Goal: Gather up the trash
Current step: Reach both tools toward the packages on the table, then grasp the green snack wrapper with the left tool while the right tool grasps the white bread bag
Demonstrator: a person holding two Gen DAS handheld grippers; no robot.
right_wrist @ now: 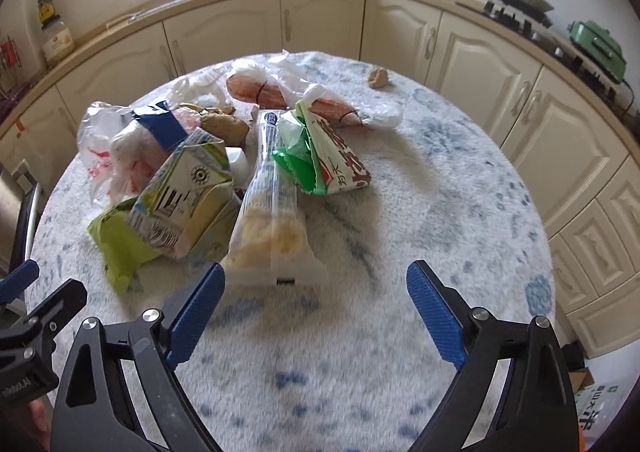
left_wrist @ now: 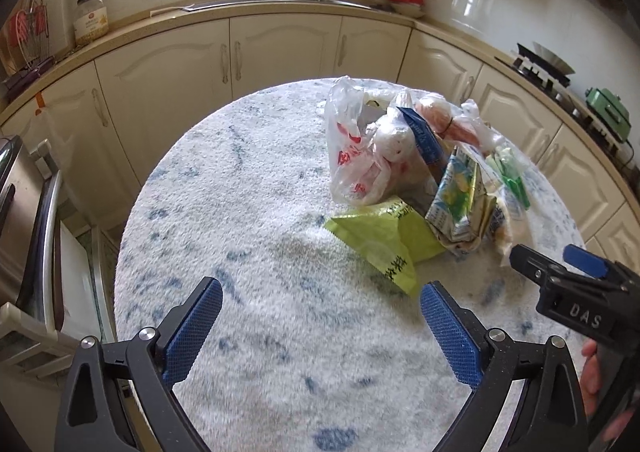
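A heap of trash lies on a round table (left_wrist: 248, 188) covered in white and blue fleece. The heap holds a clear plastic bag with red print (left_wrist: 360, 160), a yellow-green snack wrapper (left_wrist: 384, 240), a crushed milk carton (right_wrist: 184, 196), a clear biscuit sleeve (right_wrist: 272, 220), a green and red wrapper (right_wrist: 328, 156) and wrapped sausages (right_wrist: 256, 88). A crumpled brown ball (right_wrist: 378, 77) sits apart at the far side. My left gripper (left_wrist: 320, 288) is open and empty, just short of the snack wrapper. My right gripper (right_wrist: 316, 270) is open, with the sleeve's near end by its left fingertip.
Cream cabinets (left_wrist: 280, 48) and a counter with a sink (left_wrist: 280, 2) curve behind the table. A stove (right_wrist: 516, 12) and a green appliance (right_wrist: 598, 46) stand at the right. A steel oven door (left_wrist: 28, 220) is close on the left. A person's hand (left_wrist: 592, 376) holds the right gripper.
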